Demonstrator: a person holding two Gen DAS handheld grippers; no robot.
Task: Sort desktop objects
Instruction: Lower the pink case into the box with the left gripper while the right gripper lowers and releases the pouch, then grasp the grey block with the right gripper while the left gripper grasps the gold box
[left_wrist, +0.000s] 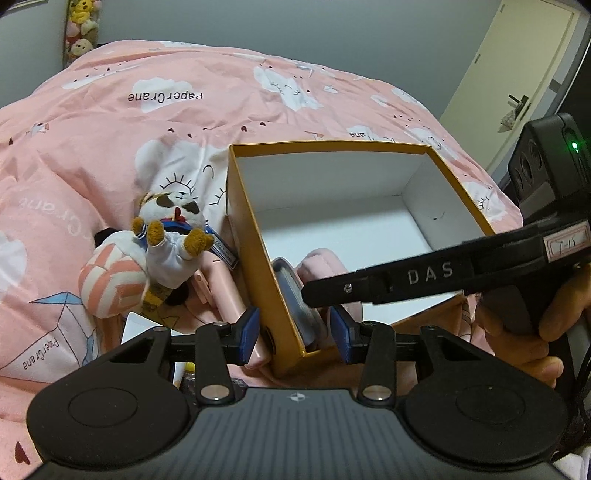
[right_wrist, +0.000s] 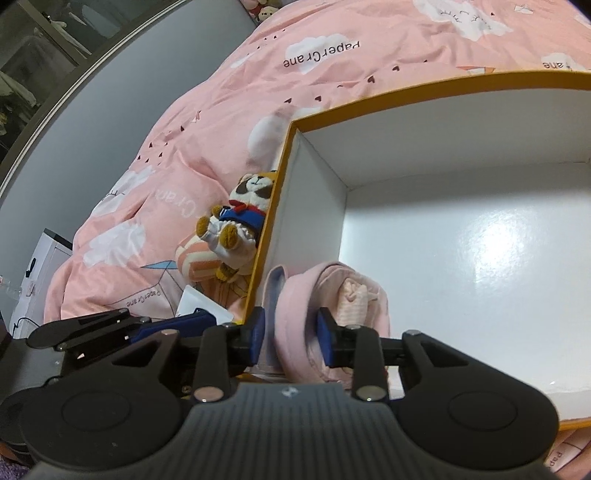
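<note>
Box (left_wrist: 255, 236) sits open on the pink quilt (left_wrist: 110, 122), orange outside, white inside, mostly empty; its near-left corner wall runs between the left gripper (left_wrist: 294, 334) pads, left pad (left_wrist: 249, 334) outside the wall, right pad inside, jaws spread with visible gaps, not pinching the wall. Just inside that corner, between wall and right pad, a grey-blue round case (left_wrist: 295, 295) stands on edge, and beside it a pink cloth bundle (left_wrist: 325, 262) lies against the near wall. Right gripper (right_wrist: 290, 338) reaches into the same corner from the other side: the bundle (right_wrist: 295, 317) sits between its blue pads, jaws part-open, left pad (right_wrist: 257, 334) near the inner wall, right pad at the bundle's right flank; firm squeeze or just contact, can't tell. A striped pink-white pouch with a drawstring (right_wrist: 354, 299) is tucked in the bundle, beyond the right pad. Outside the box (right_wrist: 424, 110), left of the left fingers, a plush dog (left_wrist: 168, 236) in white shirt and blue collar leans on a pink-white striped ball (left_wrist: 110, 284), touching the box's outer wall in the right wrist view. White card (left_wrist: 138, 326) lies just left of the left pad. A hand (left_wrist: 524, 332) grips the right tool's handle at far right
</note>
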